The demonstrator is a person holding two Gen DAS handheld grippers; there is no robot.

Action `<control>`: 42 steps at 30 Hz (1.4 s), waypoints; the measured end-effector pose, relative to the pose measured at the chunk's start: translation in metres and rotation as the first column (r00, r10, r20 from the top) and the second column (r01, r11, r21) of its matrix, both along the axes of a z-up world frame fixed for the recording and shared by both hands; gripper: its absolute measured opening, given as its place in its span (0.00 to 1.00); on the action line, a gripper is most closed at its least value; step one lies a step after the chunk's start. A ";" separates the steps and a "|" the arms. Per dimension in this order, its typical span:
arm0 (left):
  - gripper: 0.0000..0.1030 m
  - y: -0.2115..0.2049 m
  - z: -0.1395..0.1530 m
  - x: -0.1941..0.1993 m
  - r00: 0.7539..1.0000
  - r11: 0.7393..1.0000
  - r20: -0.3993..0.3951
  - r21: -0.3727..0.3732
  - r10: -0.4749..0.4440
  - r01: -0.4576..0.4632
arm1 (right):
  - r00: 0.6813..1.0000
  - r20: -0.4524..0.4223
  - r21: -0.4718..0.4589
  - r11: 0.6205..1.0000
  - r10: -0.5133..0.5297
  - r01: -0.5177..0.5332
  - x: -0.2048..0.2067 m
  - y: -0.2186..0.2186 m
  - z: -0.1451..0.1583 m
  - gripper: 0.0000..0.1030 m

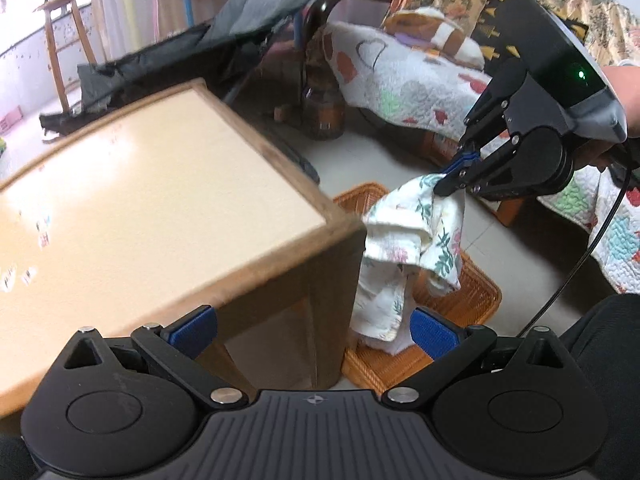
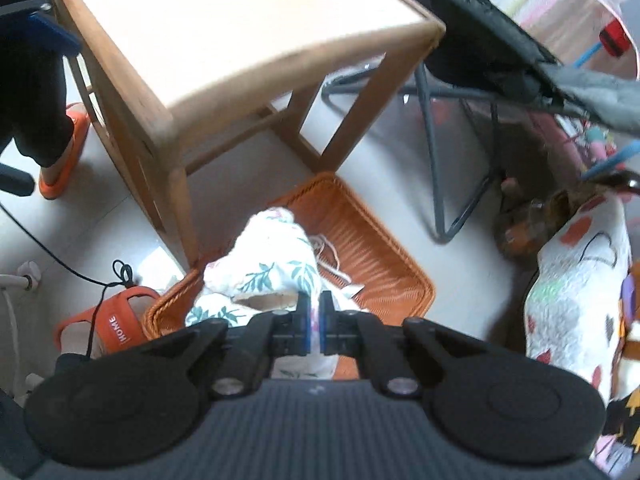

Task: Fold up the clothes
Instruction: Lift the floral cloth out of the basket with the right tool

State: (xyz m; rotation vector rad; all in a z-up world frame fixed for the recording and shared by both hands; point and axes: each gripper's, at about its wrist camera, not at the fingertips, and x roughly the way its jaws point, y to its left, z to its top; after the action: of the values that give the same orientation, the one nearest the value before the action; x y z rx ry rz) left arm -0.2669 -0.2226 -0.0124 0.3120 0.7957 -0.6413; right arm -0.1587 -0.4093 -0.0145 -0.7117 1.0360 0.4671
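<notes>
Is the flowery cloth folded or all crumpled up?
Crumpled: the flowery cloth dangles bunched from the right tongs above the basket.

A white garment (image 1: 408, 240) printed with green leaves and pink flowers, an orange woven basket (image 2: 372, 248), and blue gripper pads (image 1: 434, 330).

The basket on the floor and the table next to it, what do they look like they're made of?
Basket: woven wicker or rattan, judging by its ribbed orange-brown strands; plastic imitation is possible. Table: wood frame with visible grain; its pale top looks smooth and slightly glossy, perhaps laminate.
</notes>
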 end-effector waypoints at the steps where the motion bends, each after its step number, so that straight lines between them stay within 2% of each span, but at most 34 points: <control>1: 1.00 0.001 0.004 0.001 1.000 1.000 0.005 -0.005 -0.001 0.001 | 1.000 0.003 -0.002 1.000 0.002 -0.002 0.001 0.001 0.003 0.03; 7: 1.00 0.008 0.022 0.005 1.000 0.999 0.008 -0.028 0.018 -0.018 | 0.998 0.007 0.018 0.998 -0.057 0.057 0.009 -0.003 0.006 0.03; 10: 1.00 0.012 0.030 -0.003 1.000 1.000 0.028 -0.017 -0.004 0.004 | 0.995 0.012 0.037 0.995 -0.098 0.098 0.009 -0.004 0.013 0.03; 13: 1.00 0.019 0.040 -0.009 0.998 1.000 0.063 0.001 0.009 -0.009 | 0.987 0.040 0.062 0.987 -0.153 0.151 0.007 -0.004 0.027 0.03; 16: 1.00 0.028 0.059 -0.010 0.996 0.998 0.074 -0.022 0.056 -0.054 | 0.979 0.064 0.094 0.978 -0.193 0.187 0.000 0.000 0.048 0.03; 19: 1.00 0.037 0.079 -0.010 0.991 0.995 0.094 -0.047 0.092 -0.088 | 0.980 0.081 0.127 0.977 -0.181 0.170 -0.008 0.008 0.073 0.03; 23: 1.00 0.044 0.104 -0.008 0.983 0.989 0.121 -0.059 0.140 -0.133 | 0.983 0.132 0.118 0.986 -0.131 0.116 -0.013 0.021 0.104 0.03; 27: 1.00 0.047 0.122 -0.006 0.975 0.984 0.142 -0.062 0.172 -0.165 | 0.974 0.184 0.116 0.987 -0.130 0.110 -0.007 0.022 0.131 0.03; 33: 1.00 0.054 0.138 -0.003 0.961 0.970 0.135 -0.073 0.242 -0.233 | 0.956 0.234 0.137 0.980 -0.175 0.146 -0.002 0.026 0.160 0.03; 36: 1.00 0.059 0.144 -0.004 0.955 0.965 0.143 -0.077 0.259 -0.250 | 0.957 0.242 0.131 0.982 -0.163 0.134 -0.003 0.038 0.174 0.03; 42: 1.00 0.077 0.153 0.003 0.953 0.964 0.150 -0.069 0.264 -0.256 | 0.941 0.311 0.139 0.986 -0.132 0.093 0.004 0.066 0.216 0.03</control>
State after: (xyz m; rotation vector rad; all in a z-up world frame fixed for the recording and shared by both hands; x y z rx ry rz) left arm -0.2640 -0.1459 0.1406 0.2050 0.6538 -0.3820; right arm -0.1543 -0.3437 0.2014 -0.5913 0.7313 0.3001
